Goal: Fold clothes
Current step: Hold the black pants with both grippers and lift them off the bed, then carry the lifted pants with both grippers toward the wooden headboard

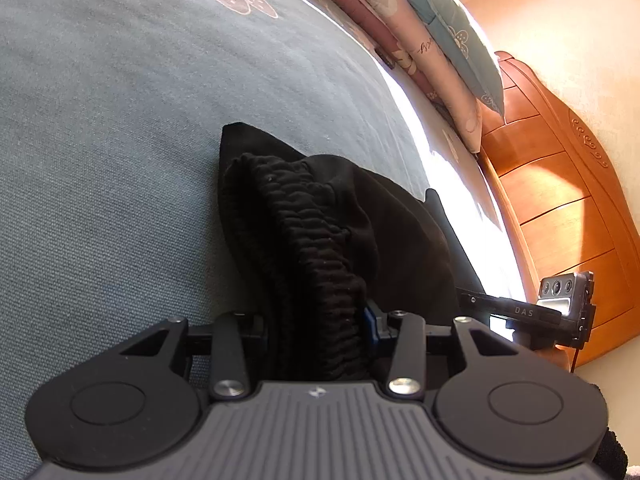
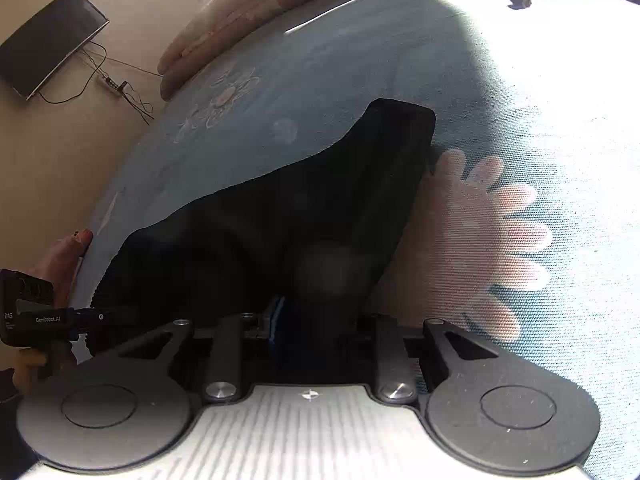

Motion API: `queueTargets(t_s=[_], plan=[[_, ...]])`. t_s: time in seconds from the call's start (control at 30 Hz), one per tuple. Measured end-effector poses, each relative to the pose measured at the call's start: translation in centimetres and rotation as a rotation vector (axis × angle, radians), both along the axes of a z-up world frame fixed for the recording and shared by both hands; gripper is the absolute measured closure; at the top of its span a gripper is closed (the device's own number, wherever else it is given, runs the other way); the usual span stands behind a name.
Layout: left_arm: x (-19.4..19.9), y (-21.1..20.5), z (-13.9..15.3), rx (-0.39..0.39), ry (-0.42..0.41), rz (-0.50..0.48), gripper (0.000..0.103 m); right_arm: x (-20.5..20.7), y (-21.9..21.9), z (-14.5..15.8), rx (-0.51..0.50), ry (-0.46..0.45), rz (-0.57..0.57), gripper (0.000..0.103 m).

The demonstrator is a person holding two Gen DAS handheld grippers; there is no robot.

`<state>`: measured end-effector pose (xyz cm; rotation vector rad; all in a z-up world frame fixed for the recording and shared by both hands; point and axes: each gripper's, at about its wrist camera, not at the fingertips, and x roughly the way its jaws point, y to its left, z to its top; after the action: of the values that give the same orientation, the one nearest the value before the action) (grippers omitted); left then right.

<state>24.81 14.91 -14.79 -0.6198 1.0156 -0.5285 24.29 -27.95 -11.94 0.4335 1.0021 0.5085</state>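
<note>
From my left tool [image 1: 320, 320] I see the black garment [image 1: 320, 216] bunched up between the fingers: its ribbed elastic waistband [image 1: 316, 264] runs straight into the gap and the pads are clamped on it at a narrow setting, one blue pad [image 1: 369, 322] showing against the cloth. The rest of the garment trails away from me onto the grey-blue bedspread [image 1: 100, 140], which has a flower print (a big brown-petalled one near the far edge). Beyond it, floral pillows [image 1: 452, 52] lean along a wooden headboard [image 1: 560, 184], with strong sunlight striping the bed's edge. My right tool's body pokes in at the right of this view.

On my right tool [image 2: 308, 332] the same dark garment [image 2: 280, 220] fills the middle, draped over the bedspread [image 2: 320, 60] and running down between the fingers; they sit narrow and grip a fold of it, though the cloth is so dark I can barely see the pads. My left tool [image 2: 36, 316] shows at the left edge, a hand [image 2: 60, 260] behind it. A monitor [image 2: 48, 40] lies on the floor.
</note>
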Motion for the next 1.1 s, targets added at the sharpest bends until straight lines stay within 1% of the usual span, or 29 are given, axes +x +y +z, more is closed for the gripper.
queueTargets(t_s=[0.13,0.33,0.6,0.7,0.9,1.0,1.1], plan=[[0.0,0.0,0.0,-0.002,0.02,0.027,0.06,-0.2,0.6,0.0,-0.02,-0.023,-0.002,0.074],[0.1,-0.7,0.3,0.031,0.035,0.046,0.06,-1.1,2.1,0.6,-0.112,-0.079,-0.008,0.075],[0.0,-1.6,0.7,0.074,0.032,0.061,0.06,-1.6,2.3,0.3,-0.127,-0.096,-0.037,0.075],[-0.2,-1.9,0.9,0.115,0.017,0.051,0.06,-1.9,2.5,0.3,-0.145,-0.104,-0.044,0.075],[-0.9,-3.7,1.9,0.269,-0.03,0.027,0.059,-2.0,3.0,0.3,-0.161,-0.104,-0.073,0.075],[-1.2,-4.5,2.3,0.328,-0.043,0.025,0.059,-2.2,3.4,0.5,-0.18,-0.112,-0.089,0.075],[-1.5,-4.6,2.4,0.348,-0.058,0.022,0.059,-2.5,3.6,0.3,-0.192,-0.129,-0.107,0.073]])
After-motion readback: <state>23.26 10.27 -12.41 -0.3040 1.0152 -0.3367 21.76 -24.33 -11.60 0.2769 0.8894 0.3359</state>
